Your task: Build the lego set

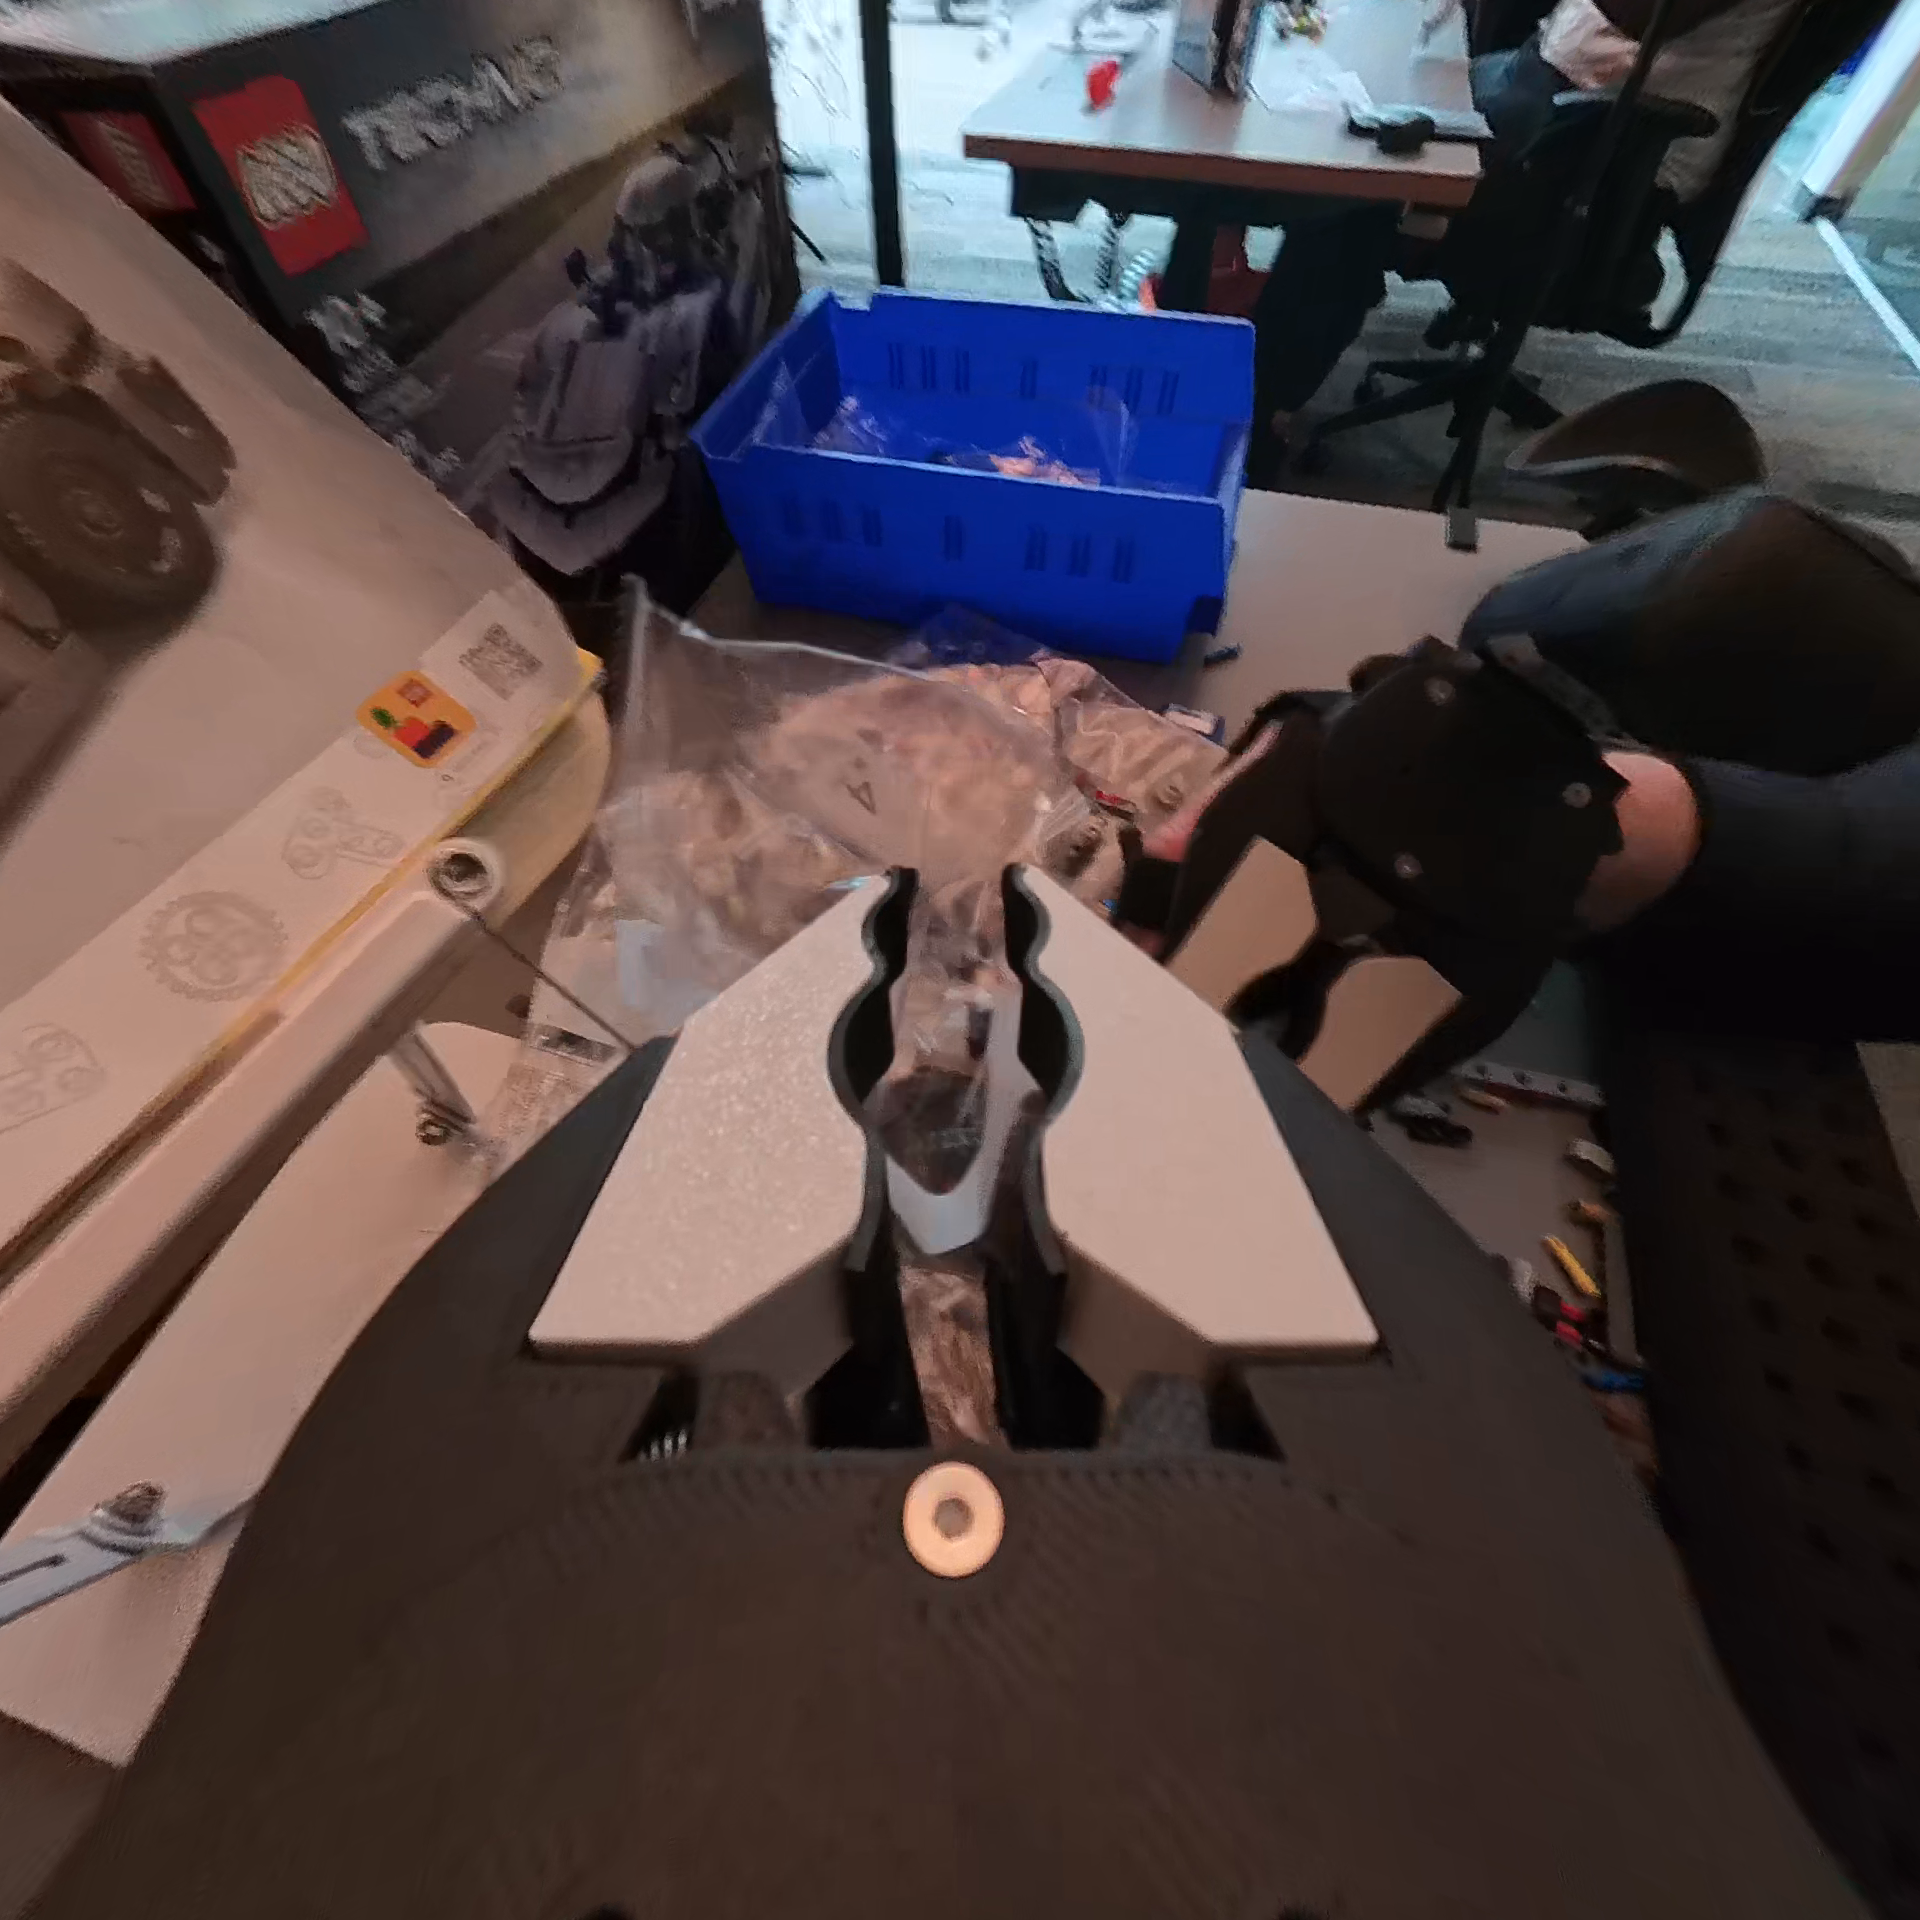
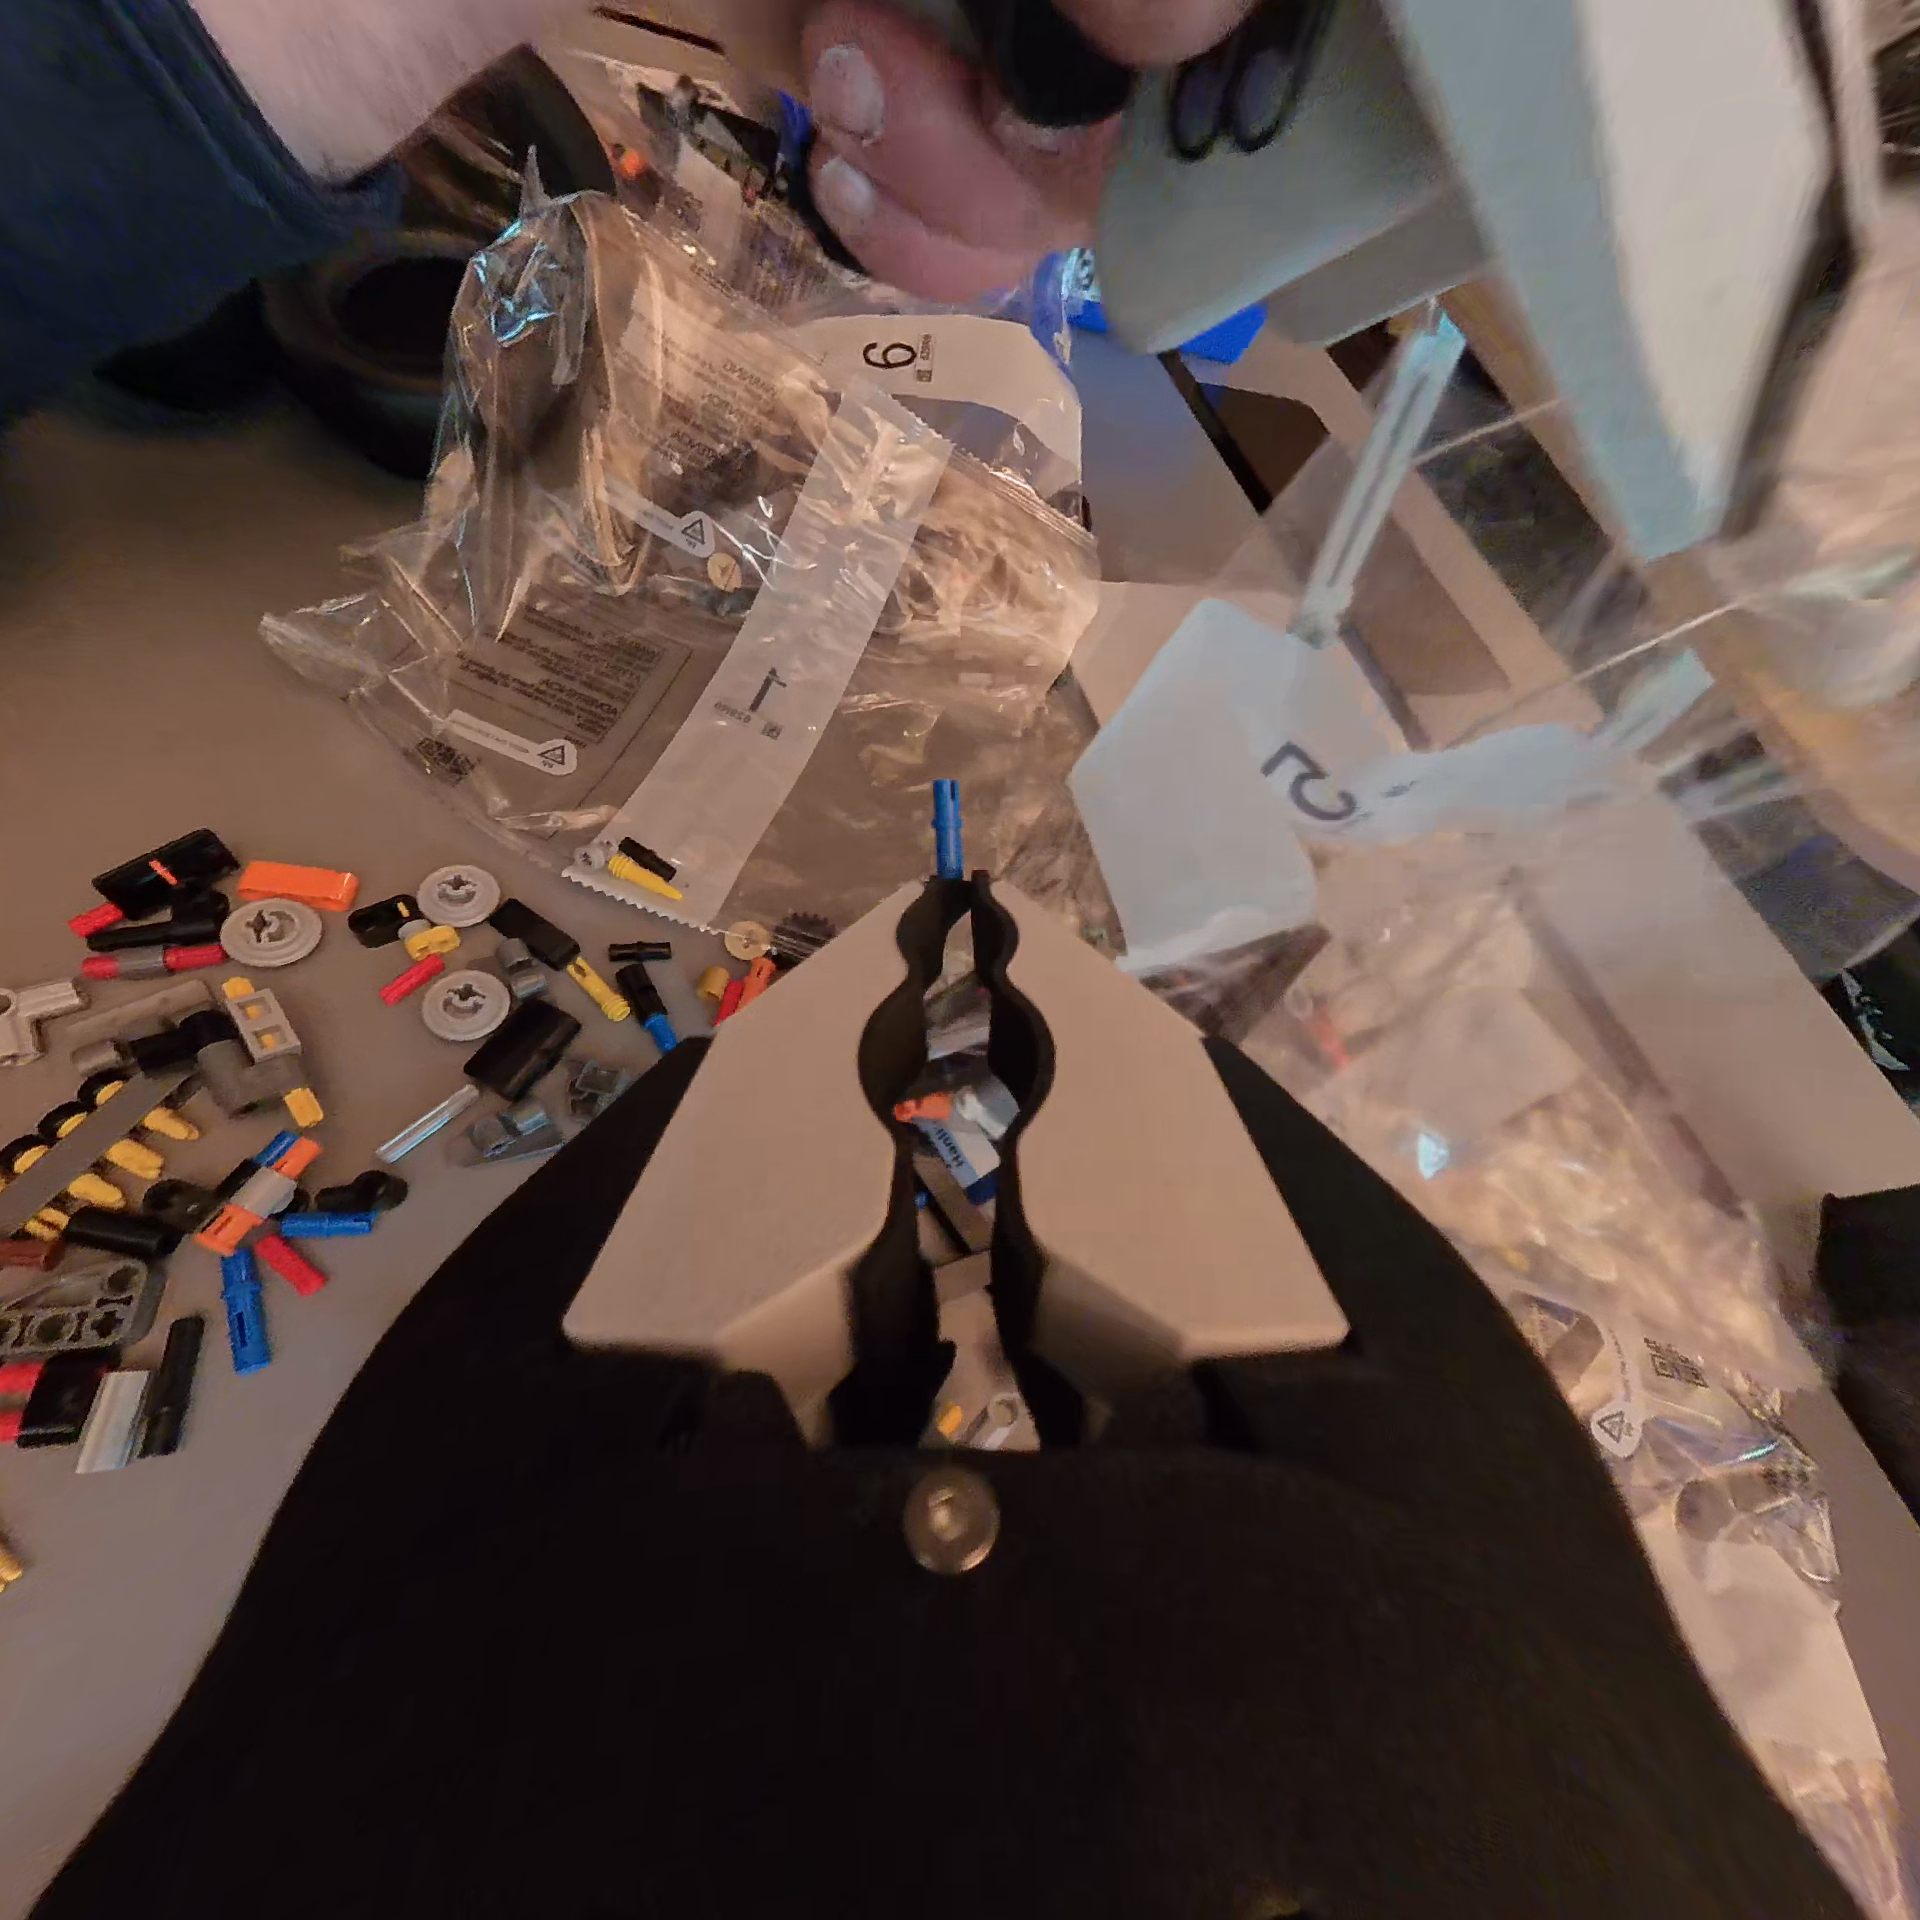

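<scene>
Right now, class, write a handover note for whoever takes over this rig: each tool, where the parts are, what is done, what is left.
Left tool: closed on a clear bag of parts, lifted off the table.
Right tool: shut on a blue pin that sticks out past its tips.
Loose pieces are spread on the table; sealed bags lie beyond them, more sit in the blue bin, and the booklet is at the left.
Done: pieces tipped out. No assembled section is in view.
Left: seemingly almost the whole build.

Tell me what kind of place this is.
Probably an office or lab workspace: a second desk and an office chair stand on carpet behind the table, near a blue bin.
</scene>
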The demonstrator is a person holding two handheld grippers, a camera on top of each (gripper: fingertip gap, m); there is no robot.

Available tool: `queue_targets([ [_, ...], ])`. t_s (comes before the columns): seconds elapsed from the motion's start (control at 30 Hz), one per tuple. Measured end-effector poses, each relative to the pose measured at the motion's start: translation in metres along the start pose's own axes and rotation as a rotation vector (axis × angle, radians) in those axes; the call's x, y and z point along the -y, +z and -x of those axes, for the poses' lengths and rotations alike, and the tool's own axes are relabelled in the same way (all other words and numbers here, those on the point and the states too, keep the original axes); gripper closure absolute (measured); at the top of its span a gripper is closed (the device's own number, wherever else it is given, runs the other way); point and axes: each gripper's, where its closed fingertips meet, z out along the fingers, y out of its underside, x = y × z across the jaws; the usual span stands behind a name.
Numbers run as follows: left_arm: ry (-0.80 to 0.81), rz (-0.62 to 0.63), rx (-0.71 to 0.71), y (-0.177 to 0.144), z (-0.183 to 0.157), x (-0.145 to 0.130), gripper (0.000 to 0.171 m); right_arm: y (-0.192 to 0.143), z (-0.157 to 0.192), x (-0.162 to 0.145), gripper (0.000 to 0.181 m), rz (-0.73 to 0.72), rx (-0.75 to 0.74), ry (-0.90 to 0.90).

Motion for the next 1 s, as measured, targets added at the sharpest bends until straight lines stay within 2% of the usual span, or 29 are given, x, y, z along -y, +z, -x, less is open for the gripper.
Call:
queue_targets([
  [0.03,-0.001,0.024,-0.032,0.001,-0.006,-0.004,0.155,0.0,-0.002,0.0,0.18,-0.006,-0.001,0.009],
  [0.17,-0.002,0.086,-0.005,0.004,-0.004,-0.013,0.154,-0.001,-0.004,0.0,0.18,-0.014,-0.007,0.018],
  [0.3,0.001,0.078,-0.023,0.009,-0.007,-0.012,0.153,0.0,-0.004,0.003,0.18,-0.027,-0.012,-0.007],
  [0.53,0.092,0.147,-0.047,0.026,-0.021,-0.019,0.153,0.004,-0.016,0.001,0.18,-0.037,-0.047,0.008],
  [0.77,0.066,0.104,-0.077,0.008,-0.021,-0.018,0.153,0.005,-0.028,-0.007,0.18,-0.02,-0.082,0.068],
  [0.9,0.058,0.203,-0.151,-0.003,-0.028,-0.046,0.152,0.002,-0.03,-0.005,0.18,-0.044,-0.073,0.084],
  [1.0,0.067,0.211,-0.102,-0.002,-0.017,-0.049,0.151,0.0,-0.031,-0.005,0.18,-0.049,-0.073,0.086],
])
